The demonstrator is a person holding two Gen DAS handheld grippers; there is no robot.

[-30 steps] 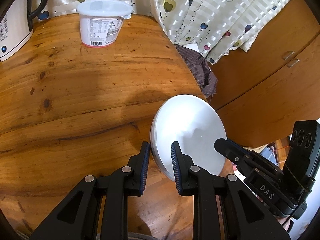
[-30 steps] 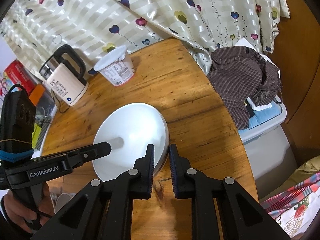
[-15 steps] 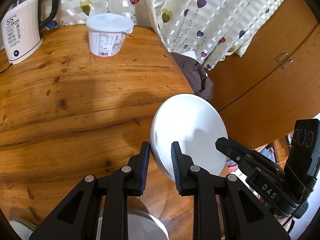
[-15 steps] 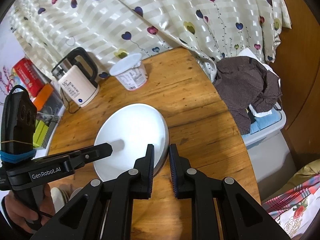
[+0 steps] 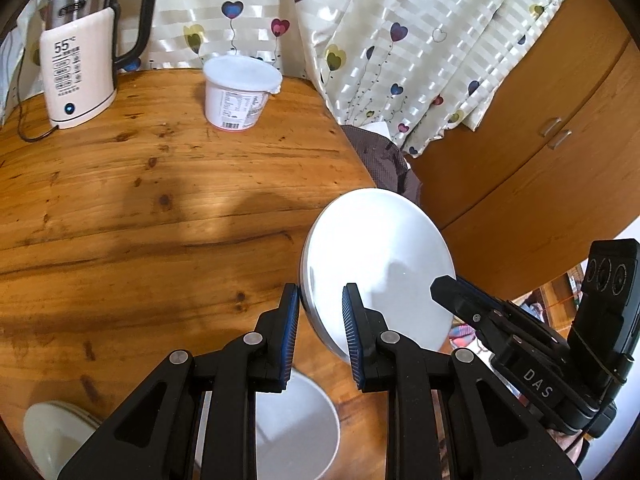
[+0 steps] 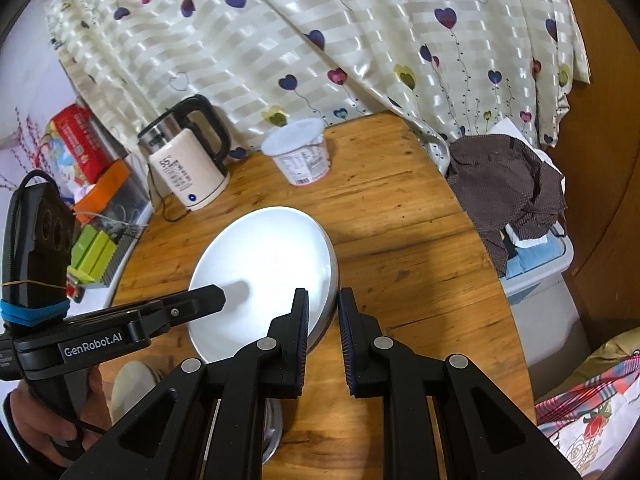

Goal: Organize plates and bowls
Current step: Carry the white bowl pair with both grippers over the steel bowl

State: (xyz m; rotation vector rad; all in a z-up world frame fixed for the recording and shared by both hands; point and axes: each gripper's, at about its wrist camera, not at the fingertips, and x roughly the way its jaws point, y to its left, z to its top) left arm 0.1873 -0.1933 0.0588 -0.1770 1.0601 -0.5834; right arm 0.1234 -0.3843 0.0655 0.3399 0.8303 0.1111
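Observation:
A white plate (image 5: 380, 256) is held in the air above the wooden table (image 5: 140, 200), gripped by both grippers at opposite rims. My left gripper (image 5: 320, 328) is shut on its near rim. My right gripper (image 6: 323, 320) is shut on the opposite rim of the same plate (image 6: 264, 272). A white bowl (image 5: 296, 424) sits on the table under the left gripper. A stack of pale plates (image 5: 56, 436) lies at the lower left of the left wrist view.
A white kettle (image 5: 76, 68) and a lidded white tub (image 5: 240, 92) stand at the table's far side by the heart-patterned curtain (image 5: 400, 40). A brown shirt on a plastic bin (image 6: 516, 200) sits off the table's right edge. A wooden cabinet (image 5: 540, 140) stands beyond.
Both grippers have lifted the plate and drawn back from the table. The kettle, the bowl below and the plate stack have come into view.

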